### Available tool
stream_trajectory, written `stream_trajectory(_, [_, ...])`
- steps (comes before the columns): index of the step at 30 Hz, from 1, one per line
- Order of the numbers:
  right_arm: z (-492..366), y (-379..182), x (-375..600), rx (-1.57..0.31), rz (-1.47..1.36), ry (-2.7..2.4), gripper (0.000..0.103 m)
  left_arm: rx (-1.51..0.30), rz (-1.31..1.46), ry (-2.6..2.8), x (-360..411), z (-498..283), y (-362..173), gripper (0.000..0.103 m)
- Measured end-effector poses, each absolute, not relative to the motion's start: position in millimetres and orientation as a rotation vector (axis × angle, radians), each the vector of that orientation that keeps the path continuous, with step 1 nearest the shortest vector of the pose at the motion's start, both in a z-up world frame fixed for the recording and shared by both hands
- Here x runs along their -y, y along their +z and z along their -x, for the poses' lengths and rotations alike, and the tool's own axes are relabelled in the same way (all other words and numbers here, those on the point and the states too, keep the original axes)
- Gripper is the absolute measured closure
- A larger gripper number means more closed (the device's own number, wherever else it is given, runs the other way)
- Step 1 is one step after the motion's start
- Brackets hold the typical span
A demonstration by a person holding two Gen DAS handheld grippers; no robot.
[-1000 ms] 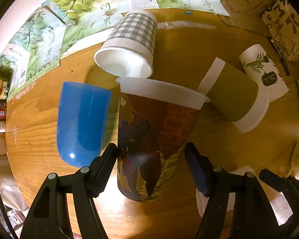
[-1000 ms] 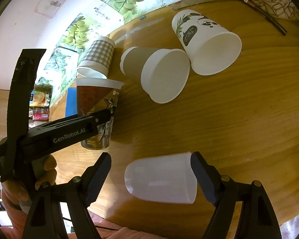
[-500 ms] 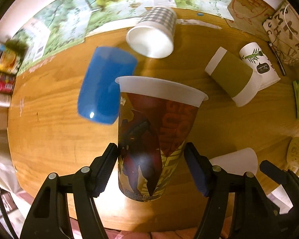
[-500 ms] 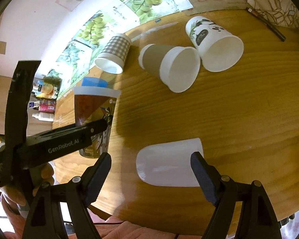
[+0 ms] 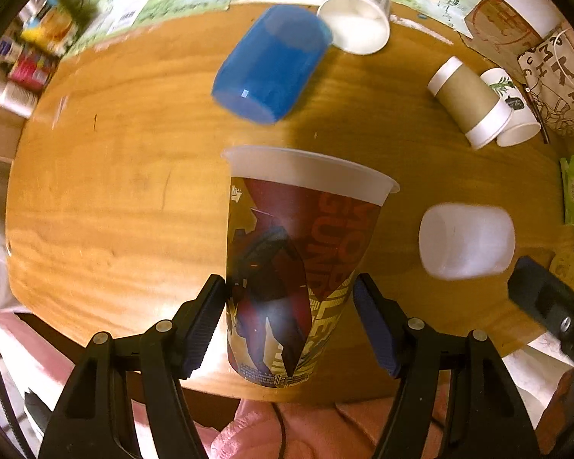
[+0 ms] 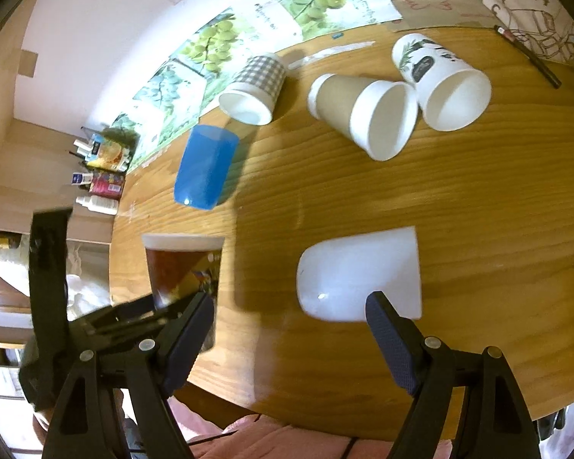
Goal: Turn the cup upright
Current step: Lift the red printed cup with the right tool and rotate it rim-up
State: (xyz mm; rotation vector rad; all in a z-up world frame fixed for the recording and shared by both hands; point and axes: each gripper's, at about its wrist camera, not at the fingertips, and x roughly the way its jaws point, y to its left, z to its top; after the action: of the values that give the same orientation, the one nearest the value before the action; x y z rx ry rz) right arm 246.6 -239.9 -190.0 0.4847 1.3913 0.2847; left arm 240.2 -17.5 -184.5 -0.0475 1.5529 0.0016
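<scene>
Left gripper [image 5: 290, 323]: fingers closed against cup [image 5: 302, 260], holding it upright. Right gripper [image 6: 290, 338]: fingers spread wide, holding nothing.

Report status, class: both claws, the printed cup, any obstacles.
Left claw shut on printed cup, upright, rim up. Right claw open, empty, short of white cup lying on its side. Blue cup also down, apart from both.

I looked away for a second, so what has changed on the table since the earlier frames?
The left gripper has drawn the printed cup, upright between its fingers, back toward the near table edge, away from the other cups. The right gripper has pulled back from the frosted white cup, still open and empty. The blue cup, checked cup, brown cup and leaf-print cup still lie on their sides.
</scene>
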Motion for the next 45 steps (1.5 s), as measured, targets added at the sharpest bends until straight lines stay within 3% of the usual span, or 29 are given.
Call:
stream_trajectory(15, [-235,-201,213,-1.449,-0.487,0.392,0.021,-1.609,0.167,-0.008,12,-203,-210,0.03])
stream_trajectory(45, [-243,-229,203,-1.571,-0.567,0.491,0.021,-1.651,0.272,-0.066,5,-214,-261,0.026])
